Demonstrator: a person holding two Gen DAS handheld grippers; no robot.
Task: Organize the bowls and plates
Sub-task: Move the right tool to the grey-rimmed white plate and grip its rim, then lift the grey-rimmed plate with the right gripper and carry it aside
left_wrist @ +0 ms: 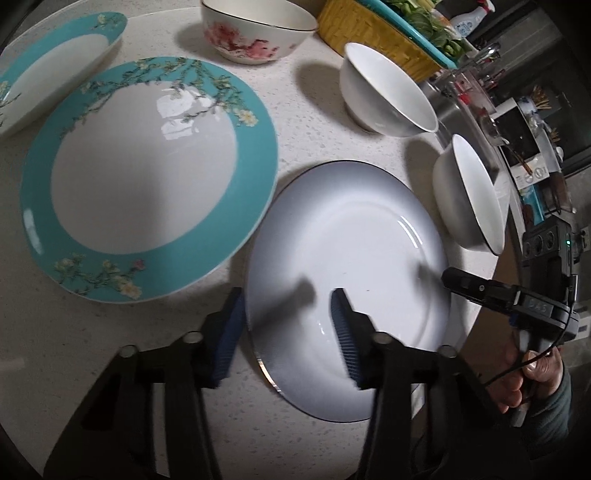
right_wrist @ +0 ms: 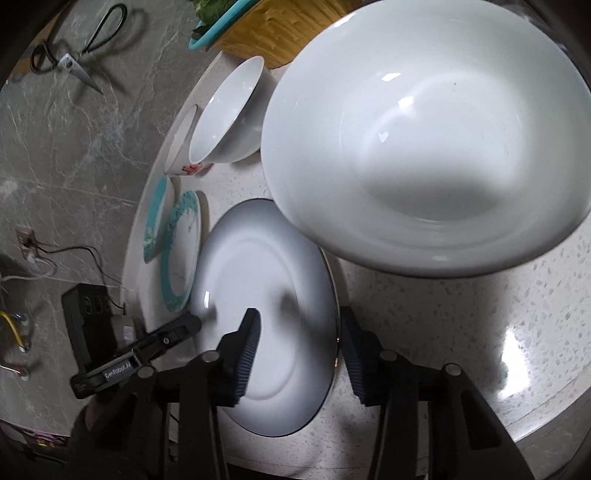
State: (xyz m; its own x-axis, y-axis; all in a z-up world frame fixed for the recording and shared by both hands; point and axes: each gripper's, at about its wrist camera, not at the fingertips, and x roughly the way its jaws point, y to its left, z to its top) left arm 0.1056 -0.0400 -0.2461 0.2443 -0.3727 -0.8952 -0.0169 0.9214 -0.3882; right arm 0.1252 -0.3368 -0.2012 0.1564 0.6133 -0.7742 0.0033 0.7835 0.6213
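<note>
- Spanning both views, a speckled pale table [left_wrist: 314, 122] bears all the crockery; the grey plate [left_wrist: 343, 240] lies flat at its near edge and is the landmark.
- Teal plate [left_wrist: 147, 177], floral rim, the largest dish: just left of the grey plate, rims near or touching, cannot tell which.
- Second teal plate [left_wrist: 55, 66]: beyond the first, further from the grey plate, cut off by the frame.
- Yellow basket [left_wrist: 369, 33] with greens: far behind the grey plate.
- Floral bowl [left_wrist: 255, 33]: behind the grey plate, left of the basket.
- Near bowl [left_wrist: 469, 192], plain white: just right of the grey plate, looming large in the right wrist view.
- Far bowl [left_wrist: 388, 88], plain white: behind the grey plate, apart from it.
- Left gripper [left_wrist: 288, 299]: jaws fairly narrow, straddling the grey plate's left rim, one pad outside, one over the plate; no firm pinch visible.
- Right gripper [right_wrist: 300, 314]: same narrow gap astride the right rim, a sliver showing between rim and outer pad.
- Hand [left_wrist: 532, 373]: wrapped on the right gripper's handle, right of the grey plate.
- Scissors [right_wrist: 74, 55]: on the grey floor, well beyond the plate.
</note>
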